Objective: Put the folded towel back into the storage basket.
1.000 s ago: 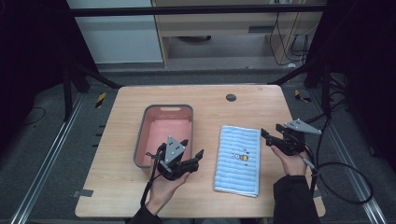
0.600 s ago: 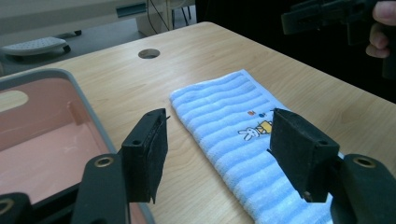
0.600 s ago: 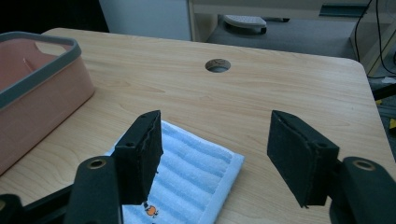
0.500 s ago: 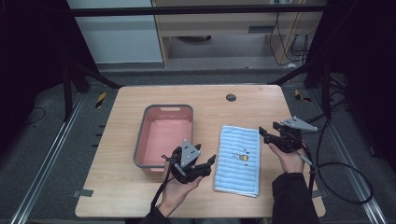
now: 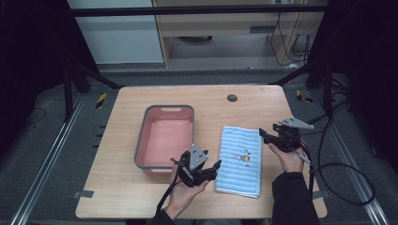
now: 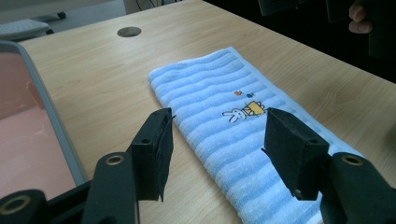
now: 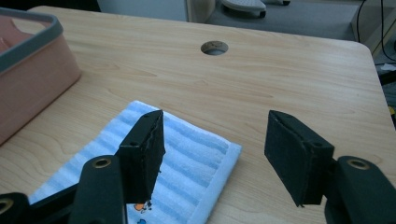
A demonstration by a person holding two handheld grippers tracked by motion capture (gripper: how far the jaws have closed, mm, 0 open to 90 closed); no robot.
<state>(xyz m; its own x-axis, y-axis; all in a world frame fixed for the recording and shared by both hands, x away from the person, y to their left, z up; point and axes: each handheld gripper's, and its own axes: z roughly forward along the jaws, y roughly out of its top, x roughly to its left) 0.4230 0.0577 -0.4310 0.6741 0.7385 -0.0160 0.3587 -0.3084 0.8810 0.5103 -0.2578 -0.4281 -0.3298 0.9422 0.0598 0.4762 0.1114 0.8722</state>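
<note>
Wooden table (image 5: pixel 122 187), person seated at the near edge with a gripper in each hand. A blue striped towel (image 5: pixel 239 160) lay flat right of centre, long side running away from the person, with a small cartoon rabbit print (image 6: pixel 243 112) near its middle. A pink tub with a grey rim (image 5: pixel 164 138) sat just left of the towel, apart from it.

The left gripper (image 5: pixel 213 167) was held low at the towel's near left edge; jaws spread wide, nothing between them, straddling that edge in the left gripper view.

The right gripper (image 5: pixel 264 135) hovered at the towel's far right corner. Jaws also spread and empty; the left gripper view could not show contact with the cloth.

A round cable hole (image 5: pixel 232 98) was in the tabletop beyond the towel.
</note>
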